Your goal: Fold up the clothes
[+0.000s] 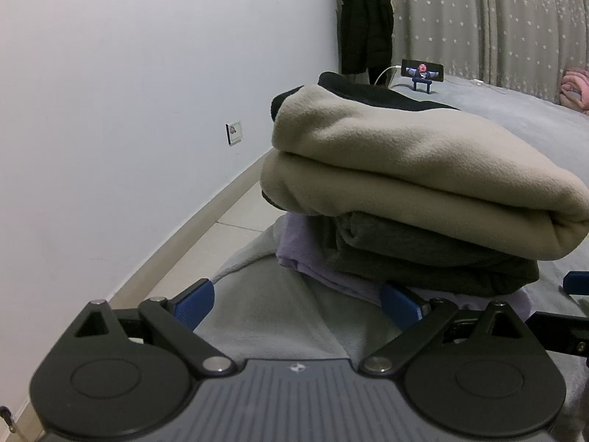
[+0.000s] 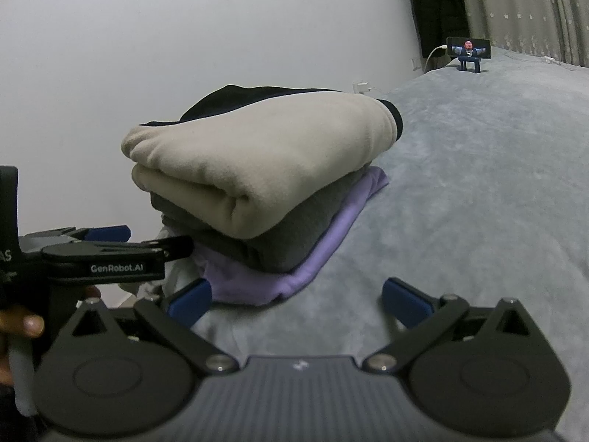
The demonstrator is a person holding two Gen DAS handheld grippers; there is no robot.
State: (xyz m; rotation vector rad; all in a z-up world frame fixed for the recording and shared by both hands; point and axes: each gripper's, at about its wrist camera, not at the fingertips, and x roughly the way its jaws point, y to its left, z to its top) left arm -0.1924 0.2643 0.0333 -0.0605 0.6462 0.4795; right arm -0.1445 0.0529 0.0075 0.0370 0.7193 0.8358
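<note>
The right gripper [image 2: 296, 300] is wide open over the grey bed [image 2: 478, 191], holding nothing. A pile of folded clothes [image 2: 257, 184] sits just ahead: a purple one at the bottom, dark grey next, cream above. The left gripper [image 2: 110, 246] pokes in from the left. A phone [image 2: 468, 48] stands far back.

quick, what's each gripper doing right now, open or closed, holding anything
Left gripper: open, holding nothing.
Right gripper: open, holding nothing.

Folded clothes stack [image 2: 257, 180] lies on bed [image 2: 478, 202], phone [image 2: 468, 48] behind.
</note>
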